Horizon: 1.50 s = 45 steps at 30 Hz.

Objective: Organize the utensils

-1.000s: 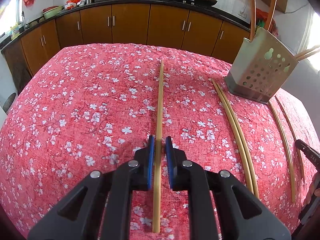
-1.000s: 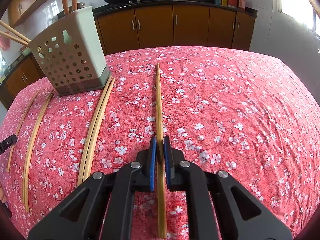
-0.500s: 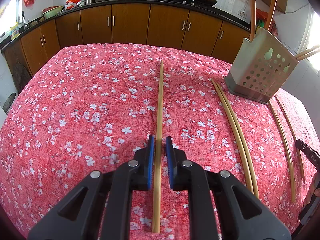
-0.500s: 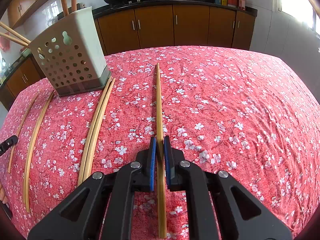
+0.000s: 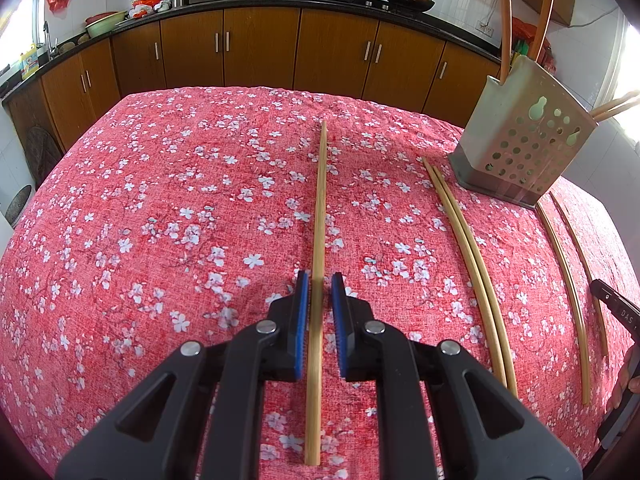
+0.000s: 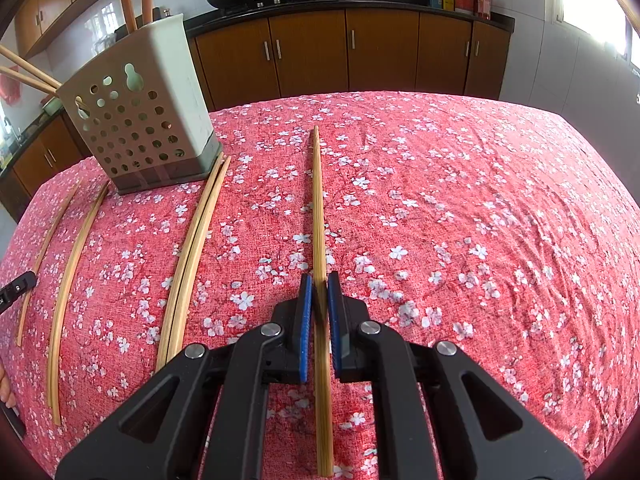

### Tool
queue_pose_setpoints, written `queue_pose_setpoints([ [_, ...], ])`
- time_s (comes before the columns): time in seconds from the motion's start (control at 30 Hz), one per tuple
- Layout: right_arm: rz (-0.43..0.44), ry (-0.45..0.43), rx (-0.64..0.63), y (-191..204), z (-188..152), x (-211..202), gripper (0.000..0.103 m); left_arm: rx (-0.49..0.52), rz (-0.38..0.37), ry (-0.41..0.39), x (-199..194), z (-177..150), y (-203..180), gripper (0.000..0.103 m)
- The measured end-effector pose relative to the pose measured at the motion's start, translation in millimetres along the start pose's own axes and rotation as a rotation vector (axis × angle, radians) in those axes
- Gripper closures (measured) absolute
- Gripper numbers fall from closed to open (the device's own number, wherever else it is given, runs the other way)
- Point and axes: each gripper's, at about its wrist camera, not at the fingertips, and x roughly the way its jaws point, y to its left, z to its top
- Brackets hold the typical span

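Almost nothing has moved since the earlier frames: both grippers sit where they were, each straddling a chopstick that has not shifted on the cloth.

The left gripper (image 5: 319, 296) is low over the red flowered tablecloth (image 5: 132, 216), its blue pads narrowly parted on either side of a single chopstick (image 5: 320, 208); thin gaps show on both sides, so it is not pinched. That stick runs straight away from the camera toward the far edge of the table.

The right gripper (image 6: 319, 296) is likewise narrowly open around a chopstick (image 6: 318, 208), though here the pads look closer to the wood and I cannot tell whether they touch it. In this view the stick may be two lying tight together; the grain does not settle it.

Between the two grippers stands the perforated holder (image 6: 140, 120), near the far edge, with several sticks already upright or leaning inside. A close pair of chopsticks (image 6: 192, 256) lies on the cloth with its far tips just beside the holder's base. Two more chopsticks (image 6: 68, 280) lie a little apart from each other on the cloth past the holder.
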Motion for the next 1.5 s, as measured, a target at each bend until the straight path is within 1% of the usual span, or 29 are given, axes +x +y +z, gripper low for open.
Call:
queue_pose_setpoints([
  [0.57, 0.005, 0.000, 0.006, -1, 0, -1, 0.093, -0.004, -0.004, 0.000, -1, 2, -1, 0.089],
  [0.67, -0.008, 0.001, -0.028, 1, -7, -7, 0.093, 0.027, 0.016, 0.004, -4, -1, -4, 0.089],
  [0.77, 0.017, 0.004, -0.021, 0, -16, -14, 0.093, 0.037, 0.024, 0.005, -8, -8, -6, 0.089],
  [0.83, 0.032, 0.004, -0.005, -3, -18, -15, 0.093, 0.042, 0.025, 0.006, -10, -10, -7, 0.091],
  [0.87, 0.038, 0.004, 0.004, -3, -18, -14, 0.095, 0.048, 0.033, 0.007, -10, -10, -9, 0.094],
  [0.9, 0.042, 0.004, 0.010, -5, -18, -15, 0.095, 0.051, 0.038, 0.007, -10, -9, -9, 0.095],
  [1.0, 0.044, 0.003, 0.026, -6, -16, -19, 0.095, 0.061, 0.039, 0.009, -12, -10, -9, 0.095],
  [1.03, 0.047, -0.014, 0.029, -7, -15, -24, 0.095, 0.061, 0.036, 0.004, -15, -11, -10, 0.095],
  [1.2, 0.055, -0.114, 0.038, -11, -2, -54, 0.095, 0.051, 0.005, -0.072, -40, -4, -9, 0.095],
  [1.27, 0.057, -0.155, 0.040, -13, 4, -65, 0.095, 0.044, -0.010, -0.112, -53, 2, -10, 0.095],
  [1.37, 0.069, -0.242, 0.047, -13, 14, -90, 0.095, 0.035, -0.035, -0.181, -76, 13, -14, 0.095],
  [1.5, 0.087, -0.310, 0.046, -12, 24, -113, 0.095, 0.022, -0.071, -0.272, -106, 30, -19, 0.095],
])
